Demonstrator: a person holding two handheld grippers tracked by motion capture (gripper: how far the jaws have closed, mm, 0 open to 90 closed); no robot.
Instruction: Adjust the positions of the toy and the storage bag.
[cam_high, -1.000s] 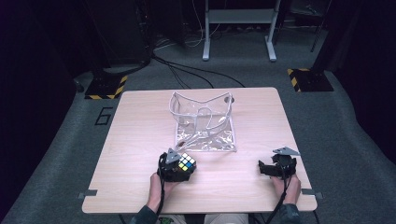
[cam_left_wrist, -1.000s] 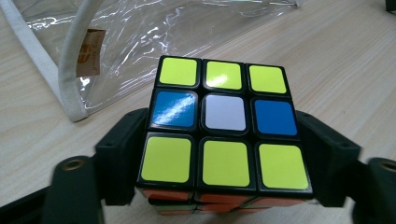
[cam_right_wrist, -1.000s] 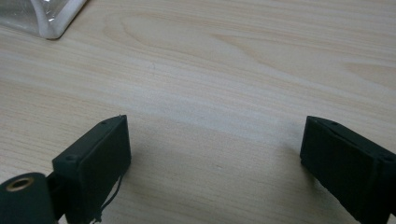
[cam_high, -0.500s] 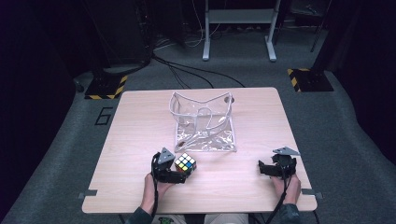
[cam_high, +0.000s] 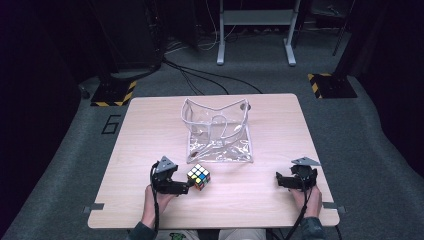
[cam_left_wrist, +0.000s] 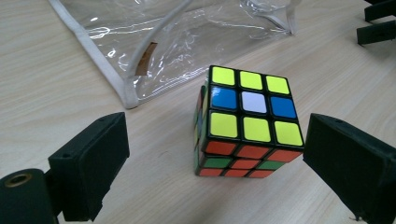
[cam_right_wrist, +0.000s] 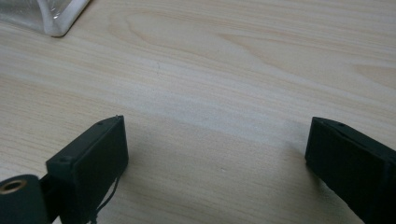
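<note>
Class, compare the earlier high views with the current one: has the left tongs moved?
Yes. The left tongs has backed away from the clear bag, toward the table's near-left edge; its jaws have just been opening, leaving the puzzle cube free on the table.

High view: table (cam_high: 150, 150) evenly lit from overhead, its surroundings falling to near black; image soft and low in detail. Left gripper view: sharp on the cube (cam_left_wrist: 247, 121), with white glare streaks on the clear bag (cam_left_wrist: 187, 32); near jaws slightly blurred. Right gripper view: bright wood, faint soft shadows beneath the jaws, foreground out of focus.
</note>
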